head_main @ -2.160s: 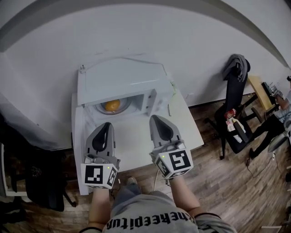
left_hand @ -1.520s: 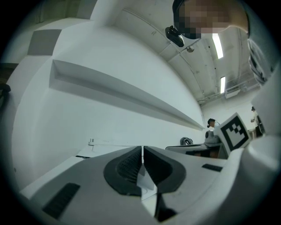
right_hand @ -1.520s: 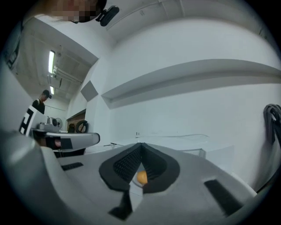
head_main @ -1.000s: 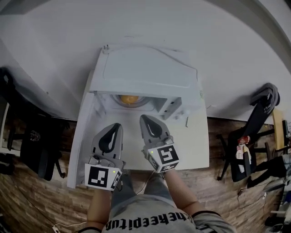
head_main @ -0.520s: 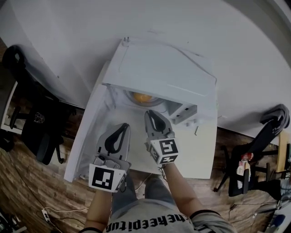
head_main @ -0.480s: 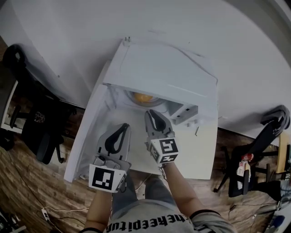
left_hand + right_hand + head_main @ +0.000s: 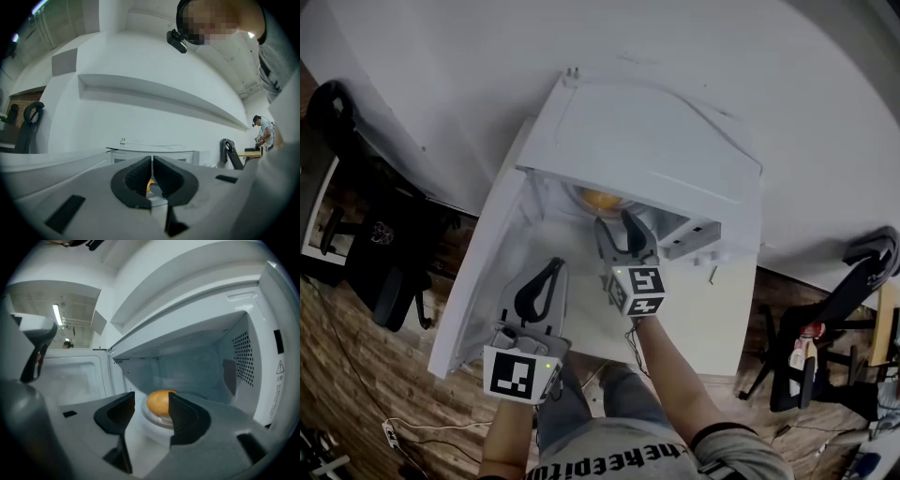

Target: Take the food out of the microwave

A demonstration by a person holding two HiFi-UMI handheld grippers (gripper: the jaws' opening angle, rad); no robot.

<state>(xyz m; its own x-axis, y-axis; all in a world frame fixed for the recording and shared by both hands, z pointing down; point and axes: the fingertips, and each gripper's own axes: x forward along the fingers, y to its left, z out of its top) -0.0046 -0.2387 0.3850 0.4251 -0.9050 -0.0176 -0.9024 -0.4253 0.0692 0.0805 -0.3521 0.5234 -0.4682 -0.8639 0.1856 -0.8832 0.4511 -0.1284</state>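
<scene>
The white microwave (image 7: 647, 150) stands on a table with its door (image 7: 487, 272) swung open to the left. Inside, round orange food (image 7: 159, 401) rests on a white dish (image 7: 157, 423) on the turntable; from above the orange food (image 7: 600, 199) peeks out under the microwave's top. My right gripper (image 7: 619, 225) is at the mouth of the cavity, jaws opening, the food a little ahead of the fingertips (image 7: 123, 411) and nothing between them. My left gripper (image 7: 553, 268) hangs back over the door side, jaws shut and empty (image 7: 152, 164).
The microwave's right inner wall (image 7: 241, 357) has vent holes, and its control panel sits at the right (image 7: 698, 234). Black office chairs stand on the wood floor at left (image 7: 384, 272) and right (image 7: 825, 337). A white table (image 7: 712, 319) bears the microwave.
My right gripper has moved forward and down to the microwave opening and its jaws have parted. The left gripper has barely shifted. The head view has leaned closer over the microwave.
</scene>
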